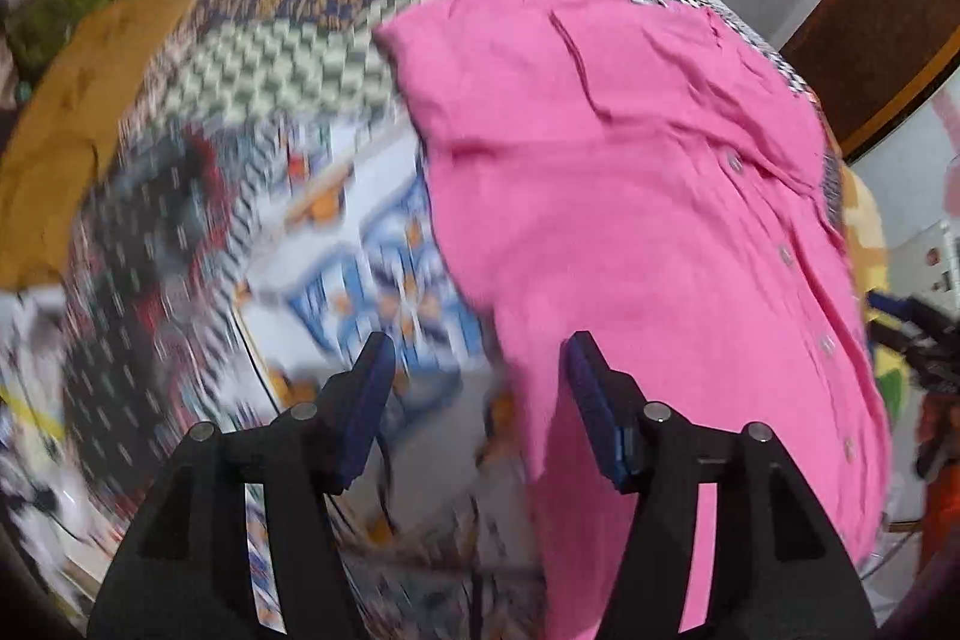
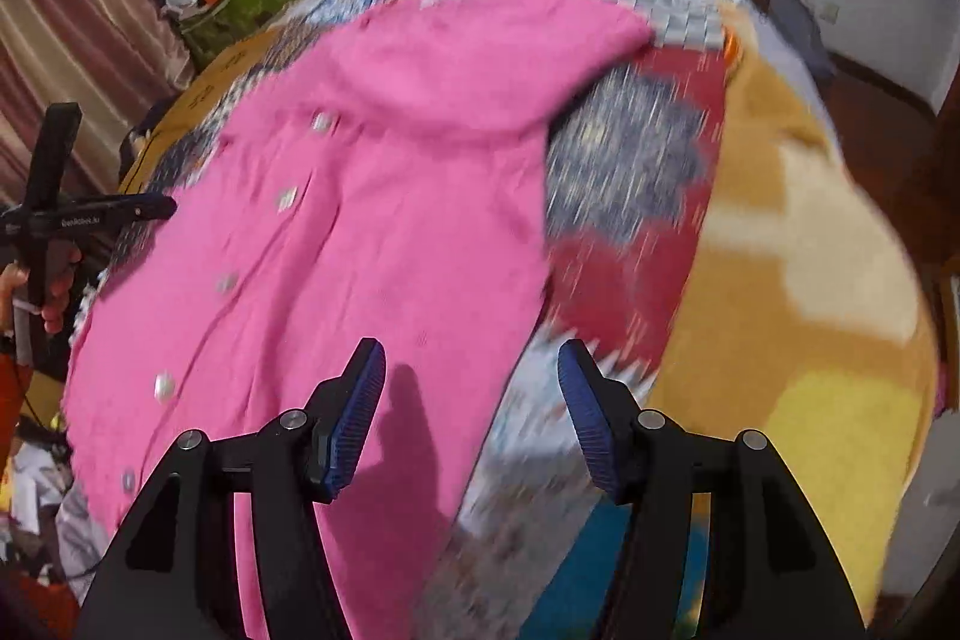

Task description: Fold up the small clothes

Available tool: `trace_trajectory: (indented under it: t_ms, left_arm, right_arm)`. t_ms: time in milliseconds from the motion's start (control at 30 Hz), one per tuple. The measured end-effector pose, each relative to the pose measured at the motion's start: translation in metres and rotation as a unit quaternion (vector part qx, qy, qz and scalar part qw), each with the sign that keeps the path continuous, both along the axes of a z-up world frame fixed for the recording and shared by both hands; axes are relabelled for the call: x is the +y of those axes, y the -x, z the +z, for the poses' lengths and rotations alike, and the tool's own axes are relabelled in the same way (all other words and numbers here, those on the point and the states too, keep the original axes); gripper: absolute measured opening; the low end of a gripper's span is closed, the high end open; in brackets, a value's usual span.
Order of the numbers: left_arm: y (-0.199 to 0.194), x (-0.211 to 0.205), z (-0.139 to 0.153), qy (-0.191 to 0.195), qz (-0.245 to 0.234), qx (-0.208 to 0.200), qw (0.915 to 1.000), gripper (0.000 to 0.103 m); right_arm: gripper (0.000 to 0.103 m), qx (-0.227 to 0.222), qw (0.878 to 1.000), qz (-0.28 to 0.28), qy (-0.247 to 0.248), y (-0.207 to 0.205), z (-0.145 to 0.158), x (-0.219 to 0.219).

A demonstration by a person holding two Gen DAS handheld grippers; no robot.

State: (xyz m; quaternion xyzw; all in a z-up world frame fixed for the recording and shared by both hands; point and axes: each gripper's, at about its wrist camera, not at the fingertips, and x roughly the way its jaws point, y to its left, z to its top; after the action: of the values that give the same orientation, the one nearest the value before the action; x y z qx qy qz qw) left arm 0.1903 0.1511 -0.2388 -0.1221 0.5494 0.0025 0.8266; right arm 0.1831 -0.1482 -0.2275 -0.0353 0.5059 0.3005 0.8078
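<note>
Both our tools gape, holding nothing; the left tool straddles the pink shirt's near left edge, the right tool its near right edge; the shirt's long axis runs away from us over the patterned bedspread; buttoned, lightly creased, apparently flat, though blur hampers us.

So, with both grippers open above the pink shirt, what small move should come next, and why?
Probably lower the right gripper onto the near edge of the pink shirt and close. It lies spread, buttons up, on the patterned bedcover, and neither it nor the left gripper holds cloth.
</note>
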Motion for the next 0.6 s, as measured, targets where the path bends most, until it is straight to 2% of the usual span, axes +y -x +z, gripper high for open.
trace_trajectory:
  t_ms: [67,133,167,233,267,300,367,467,600]
  left_arm:
    - [0.012,-0.003,-0.001,0.021,0.001,-0.003,0.9998,0.059]
    - [0.02,-0.01,0.001,0.032,-0.009,-0.013,0.9994,0.059]
    - [0.022,-0.014,0.002,0.03,-0.013,-0.019,0.9993,0.059]
    - [0.023,-0.025,0.005,0.015,-0.032,-0.031,0.9989,0.044]
    - [0.023,-0.028,0.007,0.013,-0.045,-0.038,0.9982,0.018]
    - [0.02,-0.033,0.009,0.012,-0.056,-0.042,0.9974,0.004]
    - [0.015,-0.04,0.015,0.009,-0.066,-0.051,0.9965,0.003]
    - [0.0,-0.042,0.031,-0.011,-0.077,-0.078,0.9939,0.003]
    - [-0.029,-0.029,0.054,-0.034,-0.041,-0.11,0.9925,0.004]
  right_arm:
    - [0.056,0.018,1.0,0.005,-0.012,0.009,-0.008,0.001]
    - [0.057,0.008,1.0,0.0,-0.022,0.014,-0.011,0.001]
    - [0.054,0.006,1.0,0.0,-0.024,0.014,-0.012,0.002]
    - [0.038,0.007,0.999,0.001,-0.033,0.01,-0.011,0.004]
    - [0.019,0.005,0.999,0.003,-0.036,0.008,-0.01,0.006]
    - [0.006,0.005,0.999,0.009,-0.036,0.006,-0.008,0.009]
    - [0.006,0.008,0.999,0.029,-0.04,0.0,-0.004,0.015]
    - [0.005,-0.013,0.998,0.04,-0.042,-0.012,0.009,0.02]
    - [0.005,-0.065,0.997,0.019,-0.044,-0.038,0.036,0.022]
